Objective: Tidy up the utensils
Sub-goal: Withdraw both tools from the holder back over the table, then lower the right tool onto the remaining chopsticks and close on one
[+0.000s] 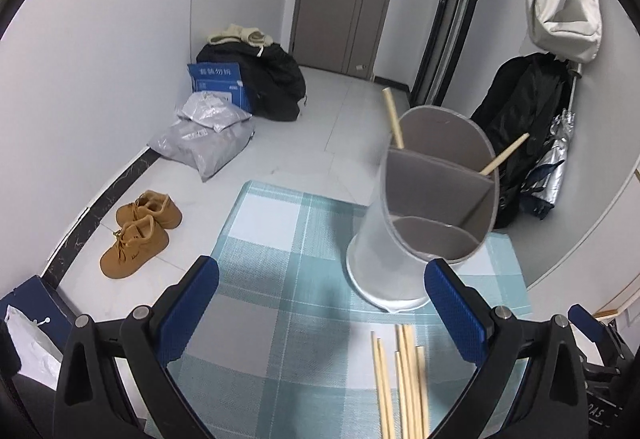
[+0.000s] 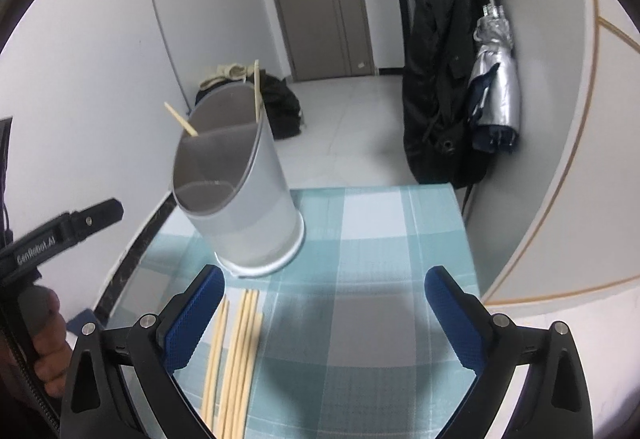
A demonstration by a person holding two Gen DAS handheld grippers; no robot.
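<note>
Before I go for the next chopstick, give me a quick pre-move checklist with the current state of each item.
1. Left gripper open and empty: ok.
2. Right gripper open and empty: ok.
3. Utensil holder upright on the checked tablecloth: ok.
4. Two chopsticks in holder, both in the rear compartments; front compartment looks free: ok.
5. Loose chopsticks lying flat and roughly parallel, reachable near the right gripper's left finger: ok.
6. Whether the loose chopsticks overlap one another: cannot tell.

The loose chopsticks (image 1: 400,383) run off the bottom edge in both views.
</note>
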